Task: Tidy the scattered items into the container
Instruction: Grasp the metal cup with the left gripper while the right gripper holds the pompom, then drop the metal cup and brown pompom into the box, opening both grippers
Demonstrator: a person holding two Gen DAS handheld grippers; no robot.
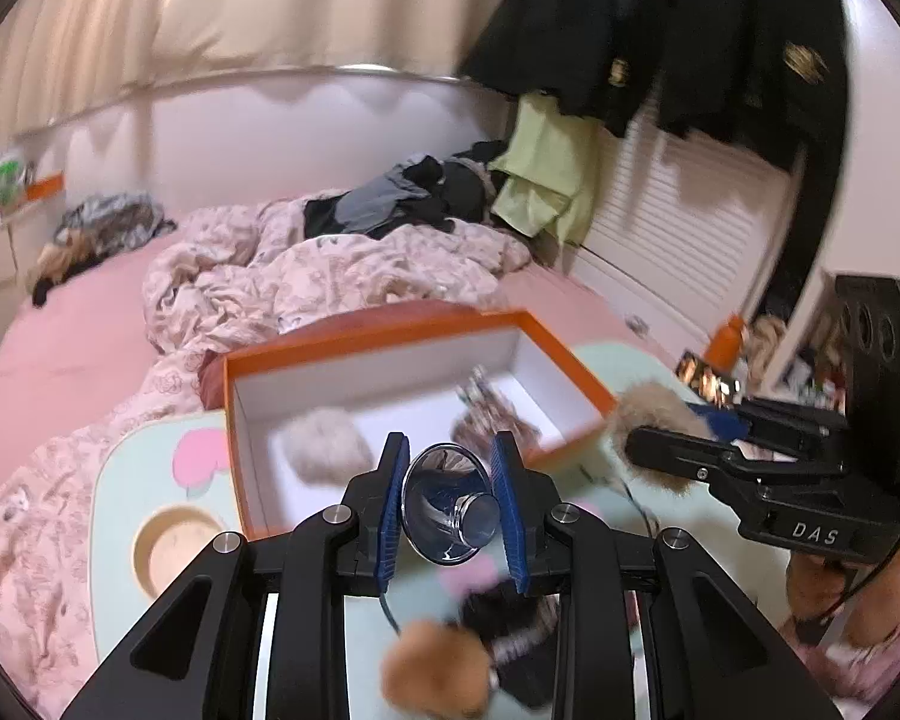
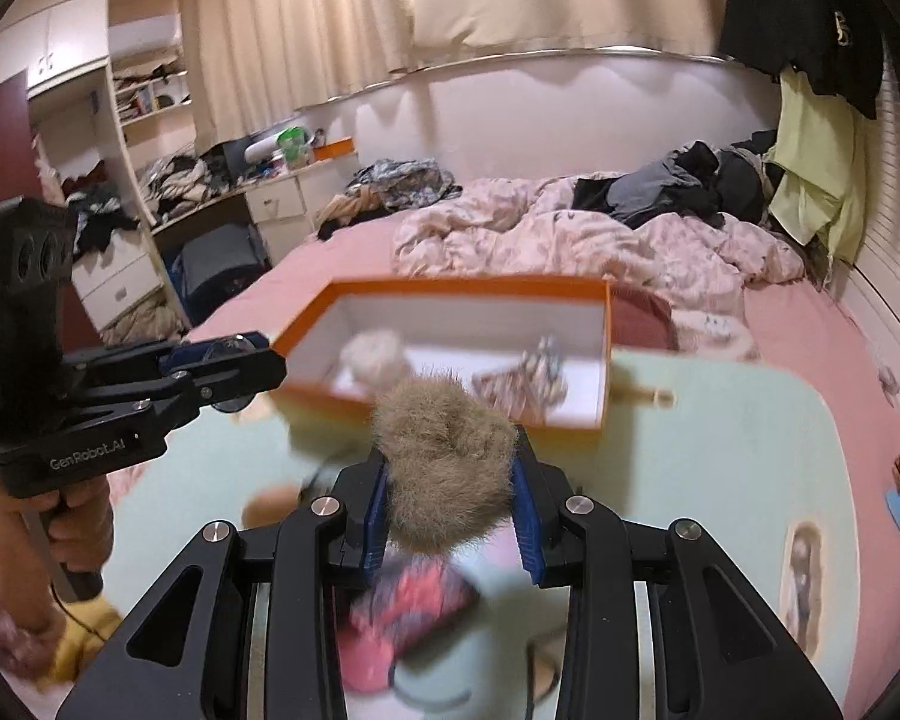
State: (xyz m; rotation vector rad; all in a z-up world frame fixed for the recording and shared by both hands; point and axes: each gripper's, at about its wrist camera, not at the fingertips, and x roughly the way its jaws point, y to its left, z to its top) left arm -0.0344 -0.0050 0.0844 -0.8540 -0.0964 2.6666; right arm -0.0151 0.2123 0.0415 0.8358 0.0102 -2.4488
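2 items (image 1: pixel 324 444) in box (image 1: pixel 354 345)

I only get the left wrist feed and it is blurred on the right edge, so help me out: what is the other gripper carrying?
Observer: The right gripper is shut on a brown fur pompom, held between its blue pads.
Operator: Is it over the orange box yet?
Observer: Not yet; in the right wrist view the orange box lies just ahead of the pompom, with its near wall beyond the fingertips.
Operator: And does my own glass piece show from that side?
Observer: Barely; the left gripper is at the box's left corner, and only a glint of the clear glass piece shows between its fingers.
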